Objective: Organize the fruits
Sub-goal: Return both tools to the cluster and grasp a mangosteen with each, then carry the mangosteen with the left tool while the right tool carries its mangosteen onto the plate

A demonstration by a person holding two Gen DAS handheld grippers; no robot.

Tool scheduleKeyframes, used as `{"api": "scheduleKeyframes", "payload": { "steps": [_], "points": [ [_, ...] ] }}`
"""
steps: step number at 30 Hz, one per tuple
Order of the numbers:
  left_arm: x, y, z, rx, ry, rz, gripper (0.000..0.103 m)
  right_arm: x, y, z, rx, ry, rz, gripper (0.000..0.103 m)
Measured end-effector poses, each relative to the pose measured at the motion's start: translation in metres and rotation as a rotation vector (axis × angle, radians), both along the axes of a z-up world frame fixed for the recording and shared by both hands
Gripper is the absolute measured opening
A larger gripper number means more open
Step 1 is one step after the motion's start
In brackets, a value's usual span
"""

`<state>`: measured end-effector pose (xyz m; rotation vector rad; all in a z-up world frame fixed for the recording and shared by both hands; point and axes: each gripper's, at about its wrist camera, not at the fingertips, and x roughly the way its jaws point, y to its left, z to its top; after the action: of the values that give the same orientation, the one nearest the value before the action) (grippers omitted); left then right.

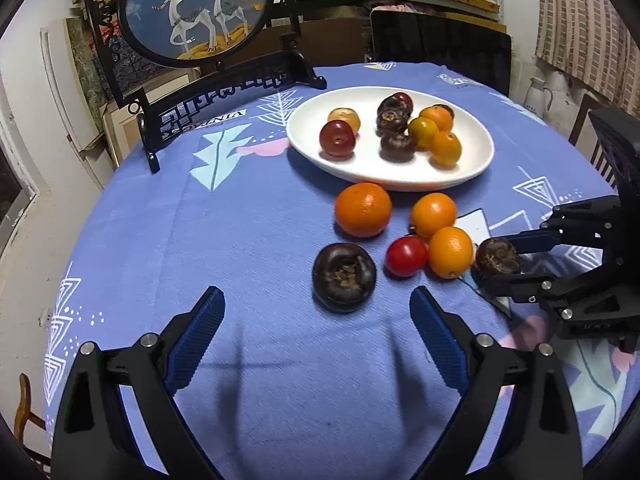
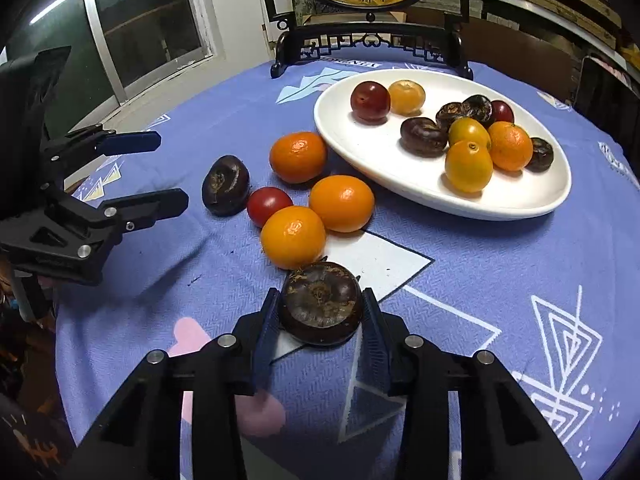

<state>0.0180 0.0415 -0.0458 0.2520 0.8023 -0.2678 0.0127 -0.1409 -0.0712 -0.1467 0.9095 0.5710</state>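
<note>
Pinching a dark water chestnut [image 2: 321,303] across its flat sides, the right gripper [image 2: 320,322] sits low over the tablecloth [image 2: 500,264]; it looks hard, light, slick. The left gripper [image 1: 316,316] gapes empty near another chestnut [image 1: 344,277].

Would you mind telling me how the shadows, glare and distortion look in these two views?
Left wrist view: the open left claw casts two soft shadows on the tablecloth, and the fisheye bends the table edge. Right wrist view: bright glare spots sit on the oranges, the window frame curves, and the water chestnut gripped by the right claw looks sharp.
</note>
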Motion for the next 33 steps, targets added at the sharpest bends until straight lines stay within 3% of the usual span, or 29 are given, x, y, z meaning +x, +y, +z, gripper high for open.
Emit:
{"api": "scheduleKeyframes", "payload": {
  "steps": [9,15,17,19,20,26,31,33],
  "points": [
    [0.019,-0.022,-0.020,0.078,0.009,-0.040,0.091,-0.027,-0.036,0.006,0.071,-0.001,-0.064,0.041],
    [0.043,-0.014,-0.029,0.052,0.067,-0.020,0.091,-0.030,-0.039,0.001,0.090,0.015,-0.075,0.041],
    [0.051,-0.011,-0.028,0.045,0.071,-0.010,0.083,-0.029,-0.039,0.000,0.094,0.020,-0.076,0.041],
    [0.056,-0.011,-0.031,0.010,0.122,-0.038,0.053,-0.029,-0.039,-0.001,0.098,0.025,-0.078,0.041],
    [0.058,-0.011,-0.034,-0.034,0.166,-0.063,0.044,-0.029,-0.039,-0.001,0.100,0.026,-0.080,0.041],
    [0.034,-0.016,-0.028,-0.066,0.175,-0.083,0.041,-0.036,-0.038,0.002,0.098,0.015,-0.071,0.041],
    [0.000,-0.041,-0.022,0.093,0.053,-0.089,0.041,-0.042,-0.031,0.001,0.088,0.011,-0.056,0.041],
    [-0.006,-0.048,-0.019,0.110,0.044,-0.097,0.041,-0.046,-0.028,0.002,0.090,0.005,-0.050,0.041]
  ]
}}
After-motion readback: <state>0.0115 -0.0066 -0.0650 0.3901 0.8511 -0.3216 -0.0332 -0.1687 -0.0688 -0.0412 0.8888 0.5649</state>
